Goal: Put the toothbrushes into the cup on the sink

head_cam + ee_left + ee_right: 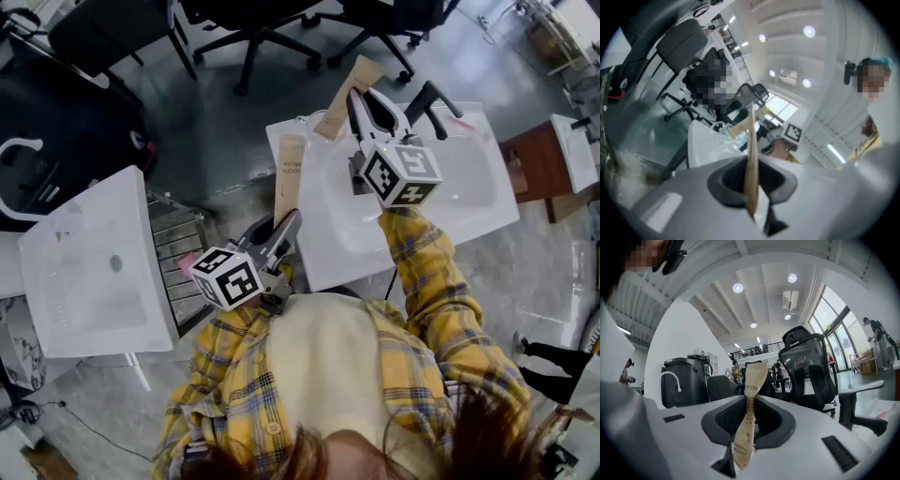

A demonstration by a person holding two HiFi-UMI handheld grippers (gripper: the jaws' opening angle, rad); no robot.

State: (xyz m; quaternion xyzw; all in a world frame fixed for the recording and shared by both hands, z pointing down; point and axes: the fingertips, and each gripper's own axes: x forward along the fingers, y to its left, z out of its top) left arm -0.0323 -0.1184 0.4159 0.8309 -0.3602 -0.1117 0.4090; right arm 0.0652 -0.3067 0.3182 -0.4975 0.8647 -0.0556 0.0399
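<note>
Each gripper holds a toothbrush in a brown paper pack. My left gripper is shut on one toothbrush pack, which stands over the left rim of the white sink. In the left gripper view this pack shows edge-on between the pads of the gripper. My right gripper is raised over the sink's far side, shut on a second toothbrush pack that tilts up and to the left. The right gripper view shows this printed pack pinched in the gripper. No cup is visible.
A black faucet stands at the sink's far edge. A second white sink sits to the left, with a wire rack between them. Black office chairs stand beyond. A brown cabinet is at right.
</note>
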